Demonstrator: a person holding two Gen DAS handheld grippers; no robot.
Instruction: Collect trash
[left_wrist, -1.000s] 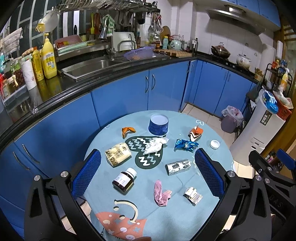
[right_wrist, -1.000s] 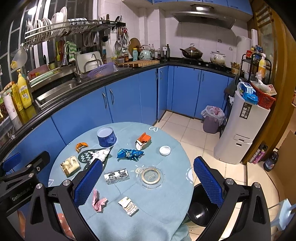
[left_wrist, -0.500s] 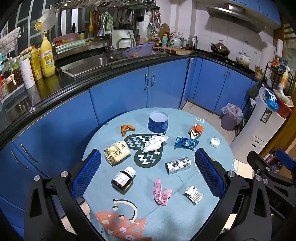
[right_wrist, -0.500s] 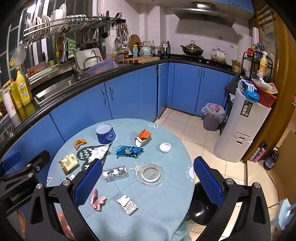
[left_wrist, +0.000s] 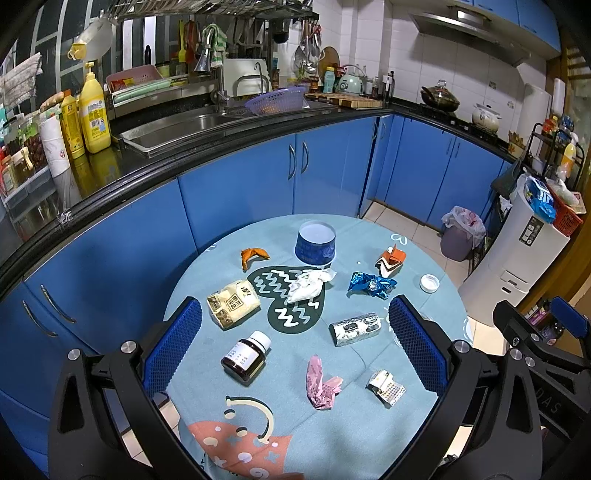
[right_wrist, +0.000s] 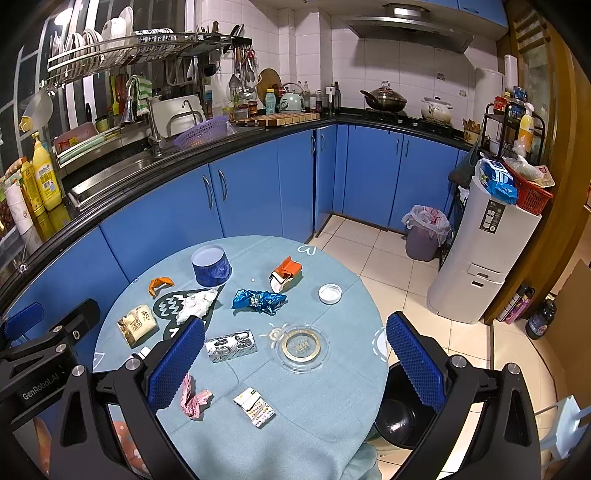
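Trash lies scattered on a round table with a light blue cloth (left_wrist: 354, 435): a brown pill bottle (left_wrist: 245, 356), a pink crumpled wrapper (left_wrist: 319, 384), a silver wrapper (left_wrist: 355, 328), a blue foil wrapper (left_wrist: 371, 286), white tissue (left_wrist: 308, 286), a beige snack bag (left_wrist: 232, 303), an orange peel (left_wrist: 253, 255), an orange-white carton (left_wrist: 390, 260) and a small printed packet (left_wrist: 385, 387). My left gripper (left_wrist: 293, 354) is open and empty above the table's near side. My right gripper (right_wrist: 295, 365) is open and empty over the table's right part. A black bin (right_wrist: 400, 417) stands on the floor by the table.
A blue round tin (left_wrist: 315, 242), a white lid (left_wrist: 429, 283) and a glass ashtray (right_wrist: 301, 347) are also on the table. Blue cabinets (left_wrist: 240, 192) curve behind it. A lined bin (right_wrist: 424, 230) and a white appliance (right_wrist: 480, 258) stand at the right.
Both grippers have drifted slightly; the table sits a little lower and nearer in both views. Nothing was picked up or moved.
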